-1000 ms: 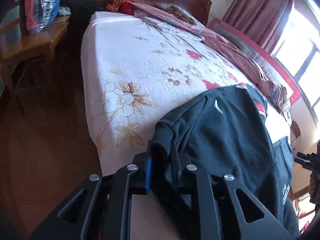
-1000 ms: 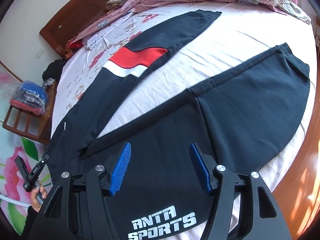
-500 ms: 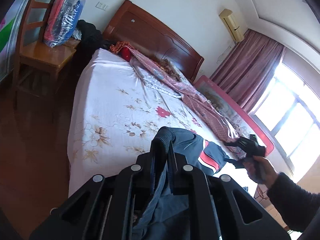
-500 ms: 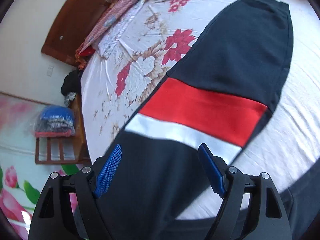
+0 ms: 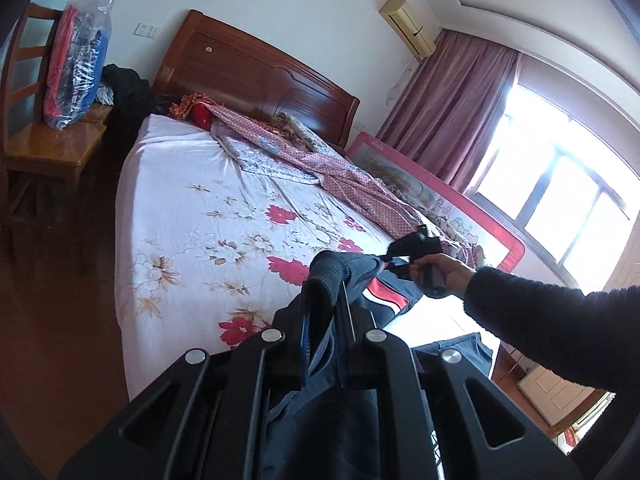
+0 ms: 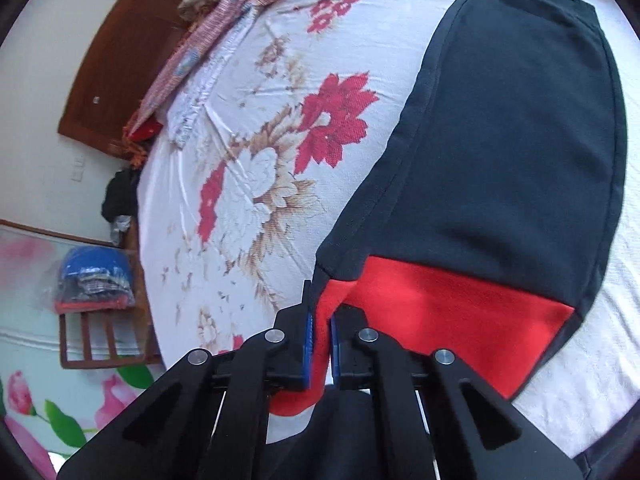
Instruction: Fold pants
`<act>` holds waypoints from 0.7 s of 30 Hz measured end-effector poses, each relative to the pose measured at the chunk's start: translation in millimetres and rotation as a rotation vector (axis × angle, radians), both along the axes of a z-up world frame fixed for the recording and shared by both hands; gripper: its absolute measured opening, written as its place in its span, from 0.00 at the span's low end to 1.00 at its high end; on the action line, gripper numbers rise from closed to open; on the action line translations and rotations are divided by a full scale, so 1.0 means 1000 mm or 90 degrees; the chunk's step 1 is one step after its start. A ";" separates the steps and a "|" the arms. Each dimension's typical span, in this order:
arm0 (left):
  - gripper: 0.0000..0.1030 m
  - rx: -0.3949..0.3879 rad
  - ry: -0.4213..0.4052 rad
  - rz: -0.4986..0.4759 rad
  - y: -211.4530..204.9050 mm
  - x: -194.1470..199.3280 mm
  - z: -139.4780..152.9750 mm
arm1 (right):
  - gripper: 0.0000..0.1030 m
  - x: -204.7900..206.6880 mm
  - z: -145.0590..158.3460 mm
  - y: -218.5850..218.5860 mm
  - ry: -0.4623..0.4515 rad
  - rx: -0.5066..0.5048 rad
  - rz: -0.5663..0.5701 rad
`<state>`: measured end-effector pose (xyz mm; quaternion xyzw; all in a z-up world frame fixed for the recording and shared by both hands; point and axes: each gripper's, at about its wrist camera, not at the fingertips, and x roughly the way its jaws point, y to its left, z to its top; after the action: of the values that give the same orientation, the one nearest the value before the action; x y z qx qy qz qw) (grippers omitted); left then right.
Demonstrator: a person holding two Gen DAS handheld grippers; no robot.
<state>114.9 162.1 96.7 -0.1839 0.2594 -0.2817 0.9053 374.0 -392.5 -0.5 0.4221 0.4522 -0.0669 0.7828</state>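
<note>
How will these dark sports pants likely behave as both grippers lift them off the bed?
Probably floppy: the pants bunch and crease where the right gripper pinches the red band, the rest lying flat. Likely to sag between grips: in the left wrist view, fabric droops below the left gripper. The thick knit should resist slipping.

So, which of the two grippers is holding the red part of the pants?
The right gripper: it is shut on the pants at the red band. The left gripper pinches a plain dark ribbed edge.
</note>
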 end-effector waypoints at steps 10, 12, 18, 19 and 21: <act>0.10 0.049 0.016 0.041 0.022 -0.039 0.001 | 0.05 -0.236 0.044 -0.010 -0.117 0.026 0.020; 0.10 0.052 0.023 0.047 0.026 -0.054 0.004 | 0.05 -0.278 0.032 0.000 -0.105 0.020 0.020; 0.13 0.064 0.069 0.053 0.027 -0.095 -0.010 | 0.05 -0.357 -0.030 0.017 -0.059 0.077 -0.029; 0.13 0.067 0.084 0.052 0.027 -0.102 -0.016 | 0.05 -0.364 -0.036 0.020 -0.055 0.076 -0.035; 0.14 0.082 0.103 0.049 0.026 -0.114 -0.026 | 0.05 -0.374 -0.043 0.024 -0.051 0.075 -0.040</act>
<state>0.8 187.8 71.1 -0.1574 0.3416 -0.2136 0.9016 -0.2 -368.6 -43.3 0.4834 0.4103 -0.0479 0.7718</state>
